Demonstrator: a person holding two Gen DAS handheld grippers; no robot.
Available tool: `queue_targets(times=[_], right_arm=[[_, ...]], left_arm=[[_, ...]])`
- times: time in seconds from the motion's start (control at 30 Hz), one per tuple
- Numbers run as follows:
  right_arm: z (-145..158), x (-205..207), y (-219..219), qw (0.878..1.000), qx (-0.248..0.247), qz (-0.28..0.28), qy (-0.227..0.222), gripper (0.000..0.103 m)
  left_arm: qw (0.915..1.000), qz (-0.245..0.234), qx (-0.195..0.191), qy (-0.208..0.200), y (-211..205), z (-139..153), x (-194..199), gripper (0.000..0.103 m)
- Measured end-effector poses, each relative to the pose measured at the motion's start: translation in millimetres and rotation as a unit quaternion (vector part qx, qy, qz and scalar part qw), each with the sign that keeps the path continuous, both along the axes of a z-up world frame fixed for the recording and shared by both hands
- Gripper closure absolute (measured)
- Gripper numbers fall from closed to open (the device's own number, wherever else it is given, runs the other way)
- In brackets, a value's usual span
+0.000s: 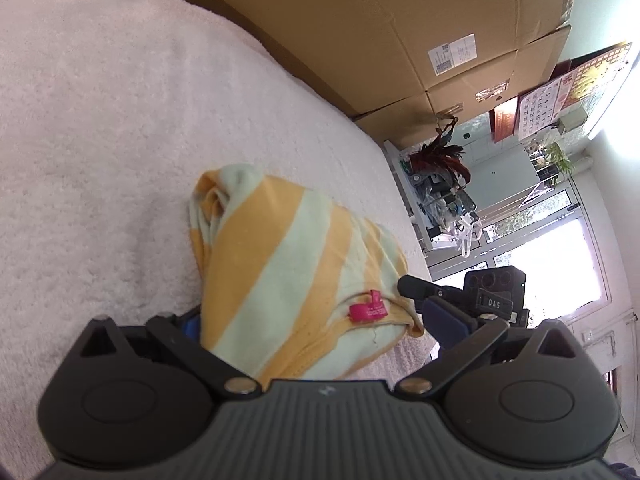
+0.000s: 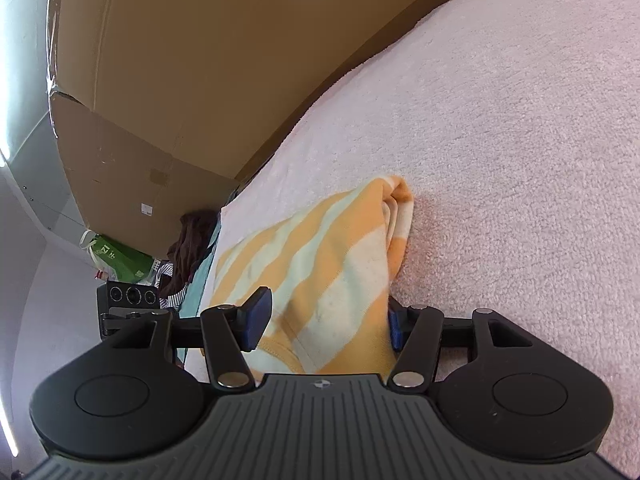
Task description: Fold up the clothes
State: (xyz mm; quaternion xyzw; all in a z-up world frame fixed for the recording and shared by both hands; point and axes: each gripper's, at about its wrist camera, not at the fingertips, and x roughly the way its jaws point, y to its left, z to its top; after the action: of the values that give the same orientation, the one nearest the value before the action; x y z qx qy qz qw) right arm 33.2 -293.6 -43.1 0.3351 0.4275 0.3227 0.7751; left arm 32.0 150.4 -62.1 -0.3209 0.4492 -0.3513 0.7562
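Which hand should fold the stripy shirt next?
Probably either: the shirt lies between the open fingers of both the left gripper and the right gripper. The left looks slightly better placed, since the shirt's pink tag and hem sit right there.

Your garment (image 1: 280, 264) is striped orange-yellow and pale mint, with a magenta tag (image 1: 369, 309); your grippers are black with blue pads (image 2: 256, 320); the blanket (image 1: 120, 140) is cream, the boxes (image 1: 360, 20) brown

"DAS" shows on the right hand-held gripper (image 1: 444, 312); other labels are illegible.
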Motion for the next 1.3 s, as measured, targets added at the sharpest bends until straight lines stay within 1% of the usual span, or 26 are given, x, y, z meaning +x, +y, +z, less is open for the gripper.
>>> queue_targets(times=[0.13, 0.2, 0.27, 0.33, 0.4, 0.43, 0.47, 0.57, 0.63, 0.83, 0.9, 1.13, 1.3], right_arm=[[1.7, -3.2, 2.2, 1.000, -0.009, 0.015, -0.013, 0.045], [0.8, -1.1, 0.9, 1.000, -0.004, 0.016, -0.006, 0.049], [-0.2, 2.7, -0.8, 1.000, 0.001, 0.010, 0.009, 0.051], [-0.5, 3.5, 0.1, 1.000, -0.001, 0.008, 0.009, 0.053], [-1.5, 2.9, 0.1, 1.000, -0.005, 0.009, 0.005, 0.058], [-3.2, 2.0, -1.9, 1.000, -0.004, 0.010, 0.002, 0.063], [-4.8, 1.4, -4.2, 1.000, 0.001, 0.012, -0.001, 0.065], [-5.7, -0.7, -4.5, 1.000, 0.002, 0.011, -0.005, 0.065], [-5.6, -2.4, -1.9, 1.000, -0.001, 0.008, -0.013, 0.065], [-7.4, -12.4, 1.6, 0.998, -0.005, 0.002, -0.058, 0.066], [-7.5, -13.5, 1.8, 0.998, -0.007, 0.002, -0.066, 0.066], [-7.0, -7.7, 3.3, 0.998, -0.008, 0.007, -0.057, 0.069], [-6.7, -7.4, 4.9, 0.998, -0.013, 0.011, -0.063, 0.069]], left_arm=[[0.9998, -0.019, 0.002, -0.008, -1.2, 0.0, -5.5, 0.001], [0.9999, -0.015, -0.001, -0.001, -1.4, -0.3, -2.7, 0.001], [0.9999, -0.011, -0.005, 0.006, -2.1, -0.6, 0.5, 0.001], [0.9999, -0.010, -0.009, 0.008, -1.4, -1.0, 0.7, 0.001], [0.9998, -0.009, -0.015, 0.004, 0.6, -1.8, -0.6, 0.001], [0.9998, -0.009, -0.014, 0.005, 0.1, -1.4, -0.1, 0.001], [0.9999, -0.009, -0.011, 0.008, -0.8, -0.9, 0.7, 0.001], [0.9997, -0.006, -0.009, 0.021, -4.6, 0.0, 5.1, 0.001], [0.9997, -0.007, -0.006, 0.021, -8.6, 0.6, 6.8, 0.001], [0.9998, -0.018, -0.002, -0.004, -10.6, 0.6, -0.2, 0.001], [0.9997, -0.021, 0.001, -0.012, -11.6, 0.7, -2.0, 0.001], [0.9983, -0.024, 0.014, -0.051, -14.8, 0.6, -11.8, 0.001], [0.9977, -0.025, 0.013, -0.063, -14.9, 0.5, -13.7, 0.001]])
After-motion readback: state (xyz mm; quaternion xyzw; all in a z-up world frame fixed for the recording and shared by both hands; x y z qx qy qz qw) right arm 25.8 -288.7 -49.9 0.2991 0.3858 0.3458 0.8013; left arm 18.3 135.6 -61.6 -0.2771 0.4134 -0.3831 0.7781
